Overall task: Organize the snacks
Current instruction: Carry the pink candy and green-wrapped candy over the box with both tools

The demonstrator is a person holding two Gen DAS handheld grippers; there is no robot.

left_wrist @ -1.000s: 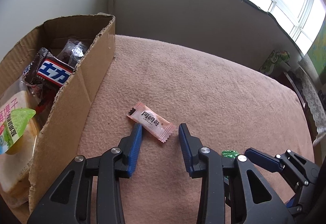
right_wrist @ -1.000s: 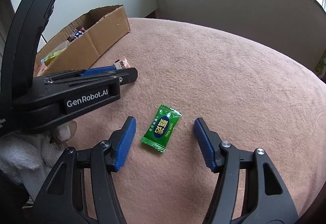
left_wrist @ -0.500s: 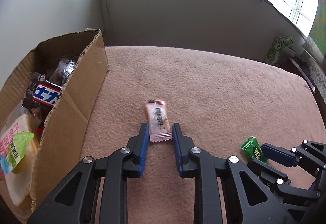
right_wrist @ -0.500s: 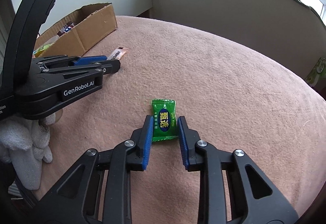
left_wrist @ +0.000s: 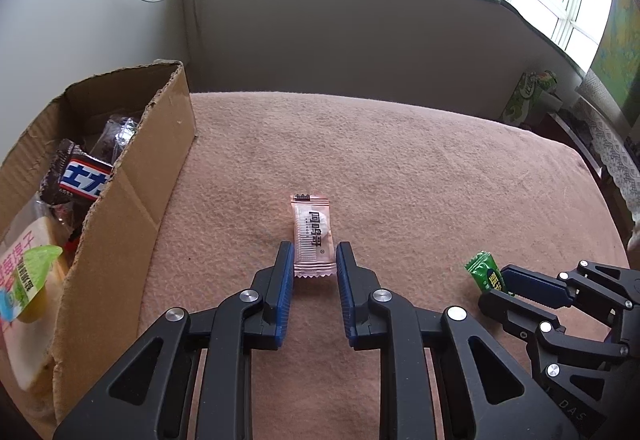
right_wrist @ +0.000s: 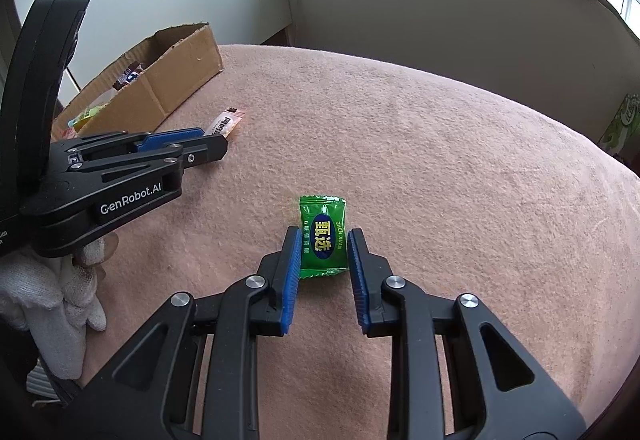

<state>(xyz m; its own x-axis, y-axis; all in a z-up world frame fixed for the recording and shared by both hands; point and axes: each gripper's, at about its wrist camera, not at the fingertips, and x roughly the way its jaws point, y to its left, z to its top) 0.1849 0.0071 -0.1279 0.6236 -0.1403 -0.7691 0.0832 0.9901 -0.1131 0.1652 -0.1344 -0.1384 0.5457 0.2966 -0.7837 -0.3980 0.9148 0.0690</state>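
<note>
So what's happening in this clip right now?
A person is sorting snacks with two hand-held grippers over a pink blanket. The left hand-held gripper is closed on a pink candy packet, and the right hand-held gripper is closed on a green candy. A cardboard box to the left already holds a chocolate bar and other snacks. Neither candy has reached the box yet.

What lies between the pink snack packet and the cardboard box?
Only bare pink blanket separates the pink snack packet from the cardboard box, seen in the left wrist view.
</note>
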